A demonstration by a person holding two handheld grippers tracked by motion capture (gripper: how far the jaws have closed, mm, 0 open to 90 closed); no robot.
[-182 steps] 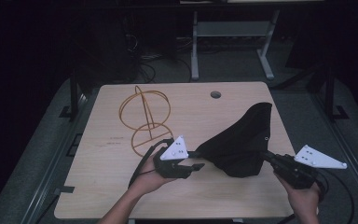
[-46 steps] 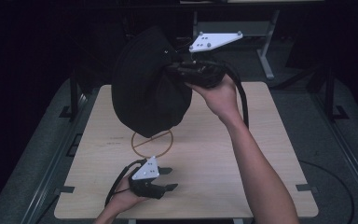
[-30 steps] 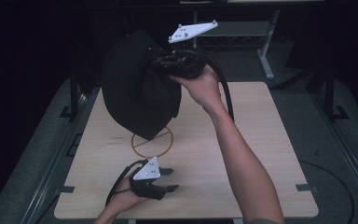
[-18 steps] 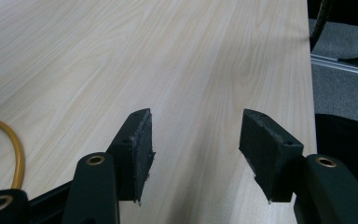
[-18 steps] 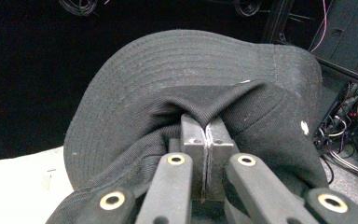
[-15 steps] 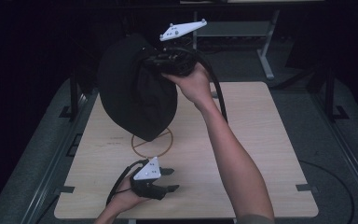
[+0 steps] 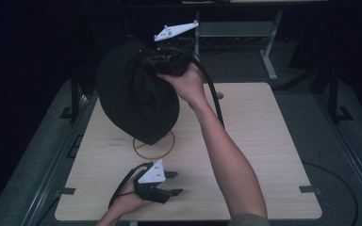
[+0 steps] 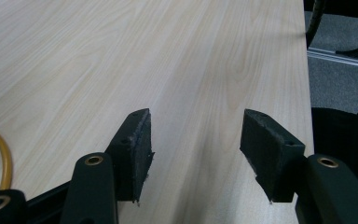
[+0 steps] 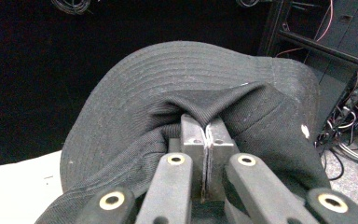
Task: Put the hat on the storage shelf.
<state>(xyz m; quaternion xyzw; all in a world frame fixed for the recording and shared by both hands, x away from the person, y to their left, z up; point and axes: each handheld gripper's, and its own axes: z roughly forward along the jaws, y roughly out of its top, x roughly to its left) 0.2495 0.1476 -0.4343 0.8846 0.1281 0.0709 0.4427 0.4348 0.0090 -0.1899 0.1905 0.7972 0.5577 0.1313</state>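
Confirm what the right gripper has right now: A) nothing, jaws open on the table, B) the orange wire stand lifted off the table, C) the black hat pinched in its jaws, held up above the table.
C: in the right gripper view the right gripper has its jaws shut on a fold of the black hat, which the high view shows hanging above the table.

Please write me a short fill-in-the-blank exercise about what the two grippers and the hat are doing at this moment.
1. The right gripper holds the black hat with its jaws ____.
2. The left gripper rests low over the wooden table with its jaws ____.
3. The hat hangs directly above the base ring of the ____-coloured wire stand.
4. The hat is ____ the tabletop, not lying on it.

Missing words: shut; open; yellow; above
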